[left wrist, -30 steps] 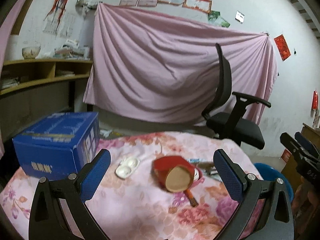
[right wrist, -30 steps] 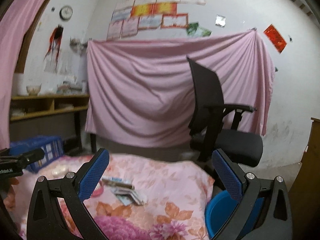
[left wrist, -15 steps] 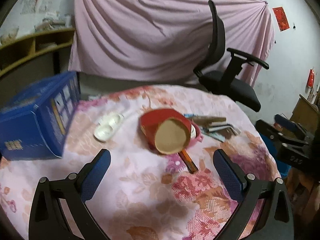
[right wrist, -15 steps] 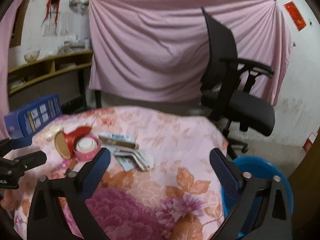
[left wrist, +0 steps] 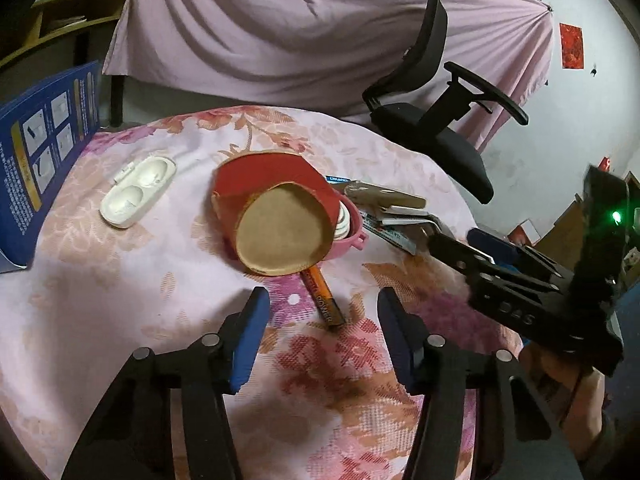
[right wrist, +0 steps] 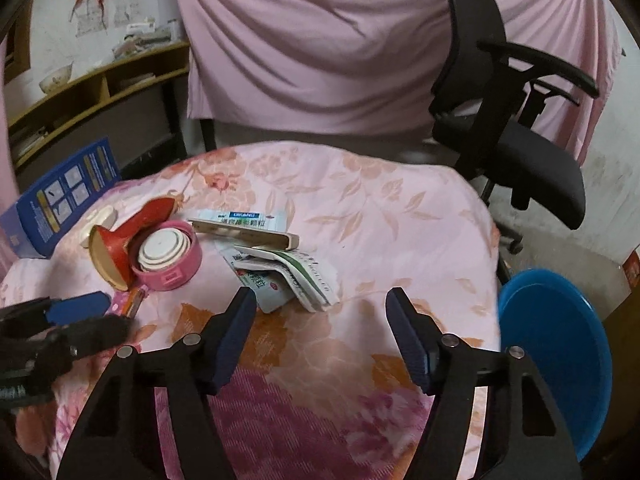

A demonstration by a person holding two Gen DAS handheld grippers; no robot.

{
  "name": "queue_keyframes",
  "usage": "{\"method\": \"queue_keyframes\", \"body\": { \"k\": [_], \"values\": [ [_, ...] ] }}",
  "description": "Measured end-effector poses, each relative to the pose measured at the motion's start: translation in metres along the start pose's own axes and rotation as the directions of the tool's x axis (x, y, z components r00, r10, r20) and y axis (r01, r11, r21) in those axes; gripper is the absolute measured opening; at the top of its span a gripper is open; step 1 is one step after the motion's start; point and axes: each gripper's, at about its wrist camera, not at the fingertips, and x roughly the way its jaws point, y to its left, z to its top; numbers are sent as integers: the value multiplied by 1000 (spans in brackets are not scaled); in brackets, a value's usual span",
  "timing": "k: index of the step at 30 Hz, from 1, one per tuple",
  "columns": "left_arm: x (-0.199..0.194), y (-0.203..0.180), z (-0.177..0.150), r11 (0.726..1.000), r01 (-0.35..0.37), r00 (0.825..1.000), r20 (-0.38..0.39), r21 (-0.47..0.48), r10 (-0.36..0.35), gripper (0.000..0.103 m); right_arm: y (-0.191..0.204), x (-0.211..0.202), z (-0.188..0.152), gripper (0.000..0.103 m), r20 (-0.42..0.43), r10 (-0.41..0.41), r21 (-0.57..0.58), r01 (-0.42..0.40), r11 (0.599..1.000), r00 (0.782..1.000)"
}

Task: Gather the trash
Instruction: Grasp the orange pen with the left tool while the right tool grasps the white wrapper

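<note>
Trash lies on a table with a floral pink cloth (left wrist: 120,300). A red paper cup (left wrist: 276,216) lies on its side against a pink round container (right wrist: 168,256). An orange battery (left wrist: 323,298) lies just before my left gripper (left wrist: 322,320), which is open and empty above the cloth. A white plastic blister (left wrist: 138,194) lies to the left. Flat medicine boxes and packets (right wrist: 280,268) lie just beyond my right gripper (right wrist: 320,320), which is open and empty.
A blue cardboard box (left wrist: 44,148) stands at the table's left edge. A blue basin (right wrist: 560,360) sits on the floor at the right of the table. A black office chair (right wrist: 512,120) stands behind, before a pink drape.
Both grippers have tilted down and moved in over the table toward the trash. Their jaws have narrowed but stay open.
</note>
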Motion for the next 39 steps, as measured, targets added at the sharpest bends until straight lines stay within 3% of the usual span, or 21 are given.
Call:
{"method": "queue_keyframes", "body": {
  "k": [4,12,14,16,25,31,35,39],
  "values": [
    [4,-6,3,999,-40,999,-17,12,40,37,4,11,4,57,-23,8,6,-8,1000,1000],
    [13,-13,1,993,-110,993,-37,45,112,19,6,19,7,15,-50,34,19,-33,999,998],
    [14,-13,-1,993,-107,993,-42,50,109,12,5,18,6,11,-46,44,30,-43,999,998],
    [13,-13,-4,994,-96,994,-44,43,98,7,3,16,5,10,-45,63,42,-61,997,997],
    [4,-9,-8,999,-33,999,-14,2,33,7,2,-3,-8,7,-5,142,83,-141,986,990],
    [-3,-13,-10,1000,-7,1000,29,-10,7,7,0,-25,-18,7,77,169,104,-176,979,983],
    [-14,-20,-13,1000,20,995,93,4,-20,7,0,-36,-19,7,132,171,104,-185,977,976],
    [-32,-31,-15,998,45,978,202,38,-52,7,1,-54,-22,7,223,170,86,-193,977,960]
  ]
}}
